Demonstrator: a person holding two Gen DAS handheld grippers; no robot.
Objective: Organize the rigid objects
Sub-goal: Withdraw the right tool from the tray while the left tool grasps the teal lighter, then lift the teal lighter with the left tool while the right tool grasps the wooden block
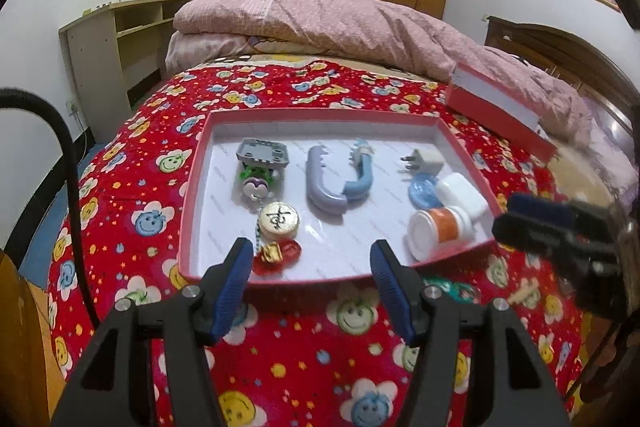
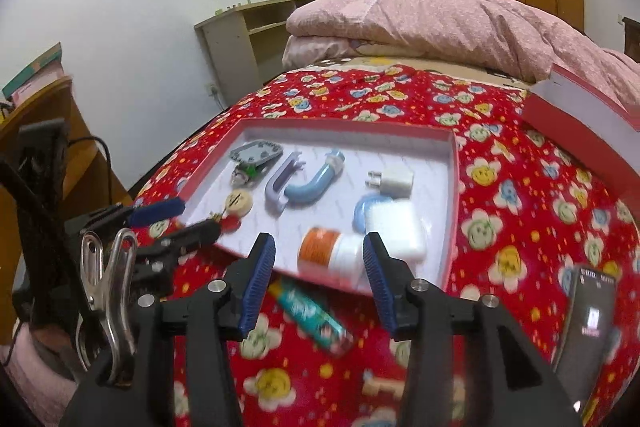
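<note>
A shallow red tray (image 1: 192, 187) (image 2: 454, 187) with a white floor lies on the red bedspread. In it are a grey toy piece (image 1: 262, 153), a gold coin (image 1: 278, 219), a grey-and-blue curved handle (image 1: 332, 183) (image 2: 296, 183), a white plug (image 1: 426, 161) (image 2: 394, 181), a white box (image 2: 394, 227) and an orange-labelled bottle (image 1: 436, 229) (image 2: 332, 251). A green tube (image 2: 310, 319) lies on the bedspread just in front of the tray. My left gripper (image 1: 312, 287) is open and empty at the tray's near edge. My right gripper (image 2: 320, 279) is open and empty over the tube.
The tray's red lid (image 1: 496, 107) (image 2: 580, 123) leans at the right by a pink quilt (image 1: 340, 23). A phone (image 2: 586, 323) lies at the right on the bedspread. A small wooden piece (image 2: 384, 385) lies near the front. A metal clip (image 2: 108, 291) hangs at the left.
</note>
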